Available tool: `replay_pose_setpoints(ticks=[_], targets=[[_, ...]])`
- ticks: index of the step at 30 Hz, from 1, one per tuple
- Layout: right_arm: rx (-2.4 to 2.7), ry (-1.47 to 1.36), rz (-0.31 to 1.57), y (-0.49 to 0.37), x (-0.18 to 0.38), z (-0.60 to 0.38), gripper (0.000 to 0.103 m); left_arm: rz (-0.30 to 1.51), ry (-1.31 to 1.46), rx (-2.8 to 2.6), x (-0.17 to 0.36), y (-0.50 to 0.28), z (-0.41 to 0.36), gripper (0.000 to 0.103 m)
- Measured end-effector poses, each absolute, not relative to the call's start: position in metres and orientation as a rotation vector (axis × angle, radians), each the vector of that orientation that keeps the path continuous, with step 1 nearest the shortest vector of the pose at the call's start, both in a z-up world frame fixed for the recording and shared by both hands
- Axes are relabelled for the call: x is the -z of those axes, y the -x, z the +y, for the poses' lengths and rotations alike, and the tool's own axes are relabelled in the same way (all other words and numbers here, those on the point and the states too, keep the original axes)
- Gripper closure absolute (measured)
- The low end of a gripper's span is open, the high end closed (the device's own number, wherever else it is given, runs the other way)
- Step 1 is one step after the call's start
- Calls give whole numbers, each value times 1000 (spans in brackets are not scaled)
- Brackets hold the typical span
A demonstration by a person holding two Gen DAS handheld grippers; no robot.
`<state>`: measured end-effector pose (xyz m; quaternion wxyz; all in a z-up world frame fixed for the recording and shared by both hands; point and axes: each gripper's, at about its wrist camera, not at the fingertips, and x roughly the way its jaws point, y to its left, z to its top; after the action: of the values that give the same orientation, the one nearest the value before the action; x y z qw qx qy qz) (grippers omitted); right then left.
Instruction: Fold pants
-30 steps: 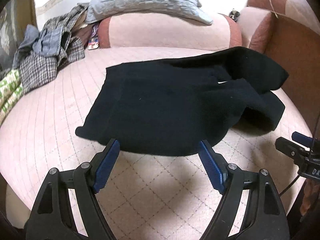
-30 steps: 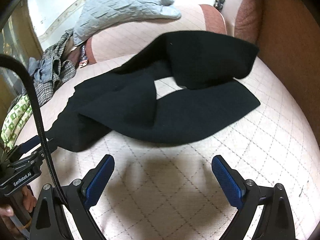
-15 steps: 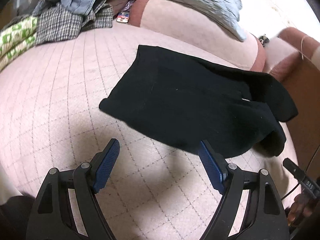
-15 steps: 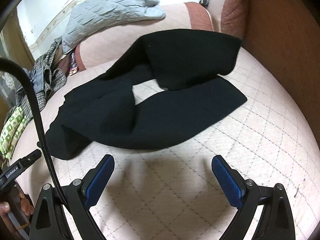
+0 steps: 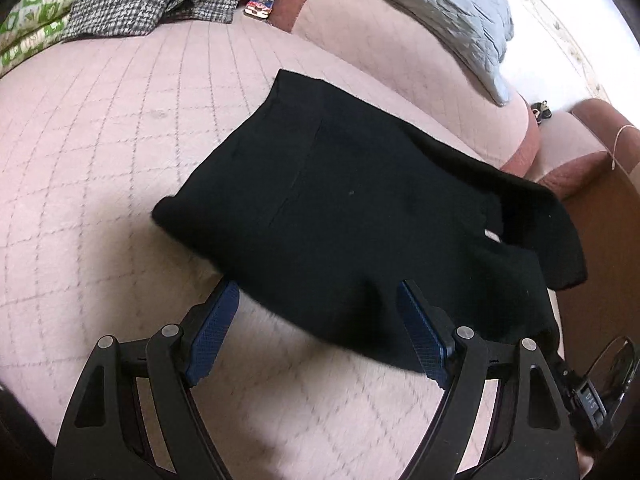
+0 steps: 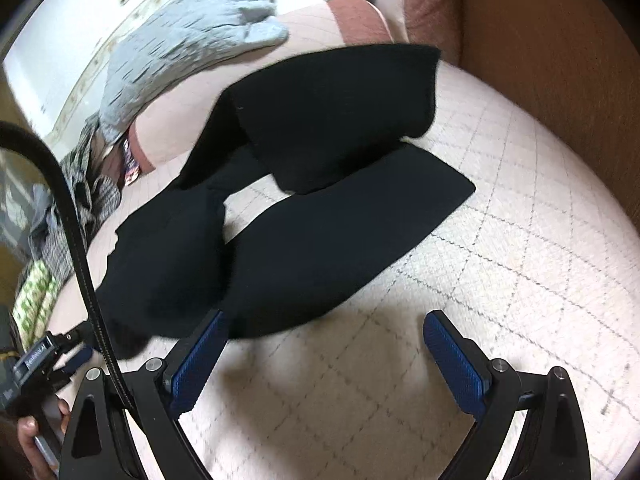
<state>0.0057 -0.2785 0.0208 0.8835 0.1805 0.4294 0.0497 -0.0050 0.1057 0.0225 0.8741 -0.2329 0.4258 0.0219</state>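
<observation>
Black pants (image 5: 360, 208) lie on the pink quilted bed, partly folded, with one leg doubled over. In the right wrist view the pants (image 6: 304, 216) show two legs spread apart, the far one folded back. My left gripper (image 5: 320, 316) is open and empty, its fingertips at the near edge of the waist part. My right gripper (image 6: 324, 344) is open and empty, its left fingertip at the near edge of the closer leg. Each gripper shows at the edge of the other's view, the left one (image 6: 40, 360) and the right one (image 5: 592, 396).
A grey-blue quilted pillow (image 5: 420, 4) lies on the pink bolster at the back. A pile of checked and denim clothes (image 5: 132, 0) and green patterned cloth (image 5: 32, 20) sit at the far left. A brown headboard (image 6: 552, 60) bounds the right side.
Both grippers have moved in toward the pants, so the near edges now reach the fingertips. Both views have tilted. The pants have not visibly shifted.
</observation>
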Motion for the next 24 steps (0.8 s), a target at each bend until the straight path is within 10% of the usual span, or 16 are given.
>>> replay_pose_setpoints(ticks=[7, 8, 10, 12, 24], targets=[[-86, -385, 848, -33, -17, -283, 14, 876, 468, -32, -23, -16, 95, 22], [-81, -382, 839, -36, -17, -283, 32, 874, 461, -26, -24, -19, 95, 24], [-67, -385, 839, -44, -14, -287, 67, 867, 430, -33, -25, -22, 94, 75], [-65, -415, 843, -47, -12, -292, 93, 900, 436, -8, -21, -27, 96, 86], [-79, -251, 793, 17, -68, -281, 99, 849, 352, 23, -68, 7, 130, 98]])
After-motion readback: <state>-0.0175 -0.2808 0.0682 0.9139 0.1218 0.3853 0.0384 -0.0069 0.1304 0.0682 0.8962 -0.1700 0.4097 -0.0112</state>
